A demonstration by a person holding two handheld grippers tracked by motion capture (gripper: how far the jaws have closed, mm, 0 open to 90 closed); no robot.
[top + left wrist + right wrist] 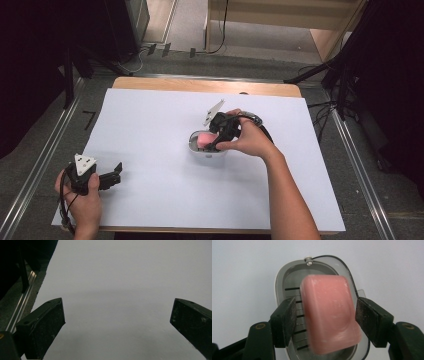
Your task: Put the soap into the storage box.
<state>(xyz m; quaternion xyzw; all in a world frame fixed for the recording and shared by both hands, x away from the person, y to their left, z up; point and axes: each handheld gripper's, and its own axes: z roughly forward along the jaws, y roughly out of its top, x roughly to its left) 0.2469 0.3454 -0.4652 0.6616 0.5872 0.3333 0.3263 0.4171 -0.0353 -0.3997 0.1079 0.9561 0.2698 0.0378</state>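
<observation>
Right gripper view: jaws slack beside pink soap bar over grey slotted soap dish; widen fully before lifting away.

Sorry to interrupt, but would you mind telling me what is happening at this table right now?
A person is working with two handheld grippers over a white sheet on the table. The right gripper is above a grey soap dish, with a pink bar of soap between its jaws; the bar looks blurred, and a gap shows on each side, so it seems released. The left gripper rests open near the sheet's front left corner, holding nothing.
</observation>
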